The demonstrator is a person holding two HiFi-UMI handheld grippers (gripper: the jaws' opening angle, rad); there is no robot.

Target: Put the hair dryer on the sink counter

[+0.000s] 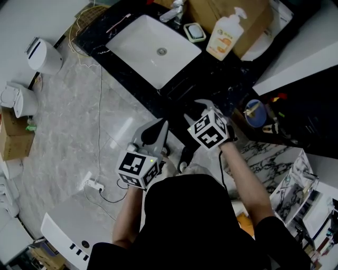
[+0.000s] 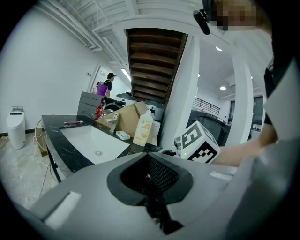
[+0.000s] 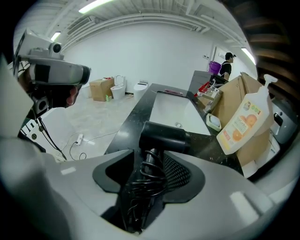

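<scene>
Right hand-held gripper point(image 3: 149, 174) pinches the hair dryer point(image 3: 165, 136) by its cord-wrapped handle, head beyond the jaws.

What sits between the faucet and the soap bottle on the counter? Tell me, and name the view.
A small soap dish lies on the black counter between the faucet and the soap bottle. The head view shows this most clearly.
</scene>
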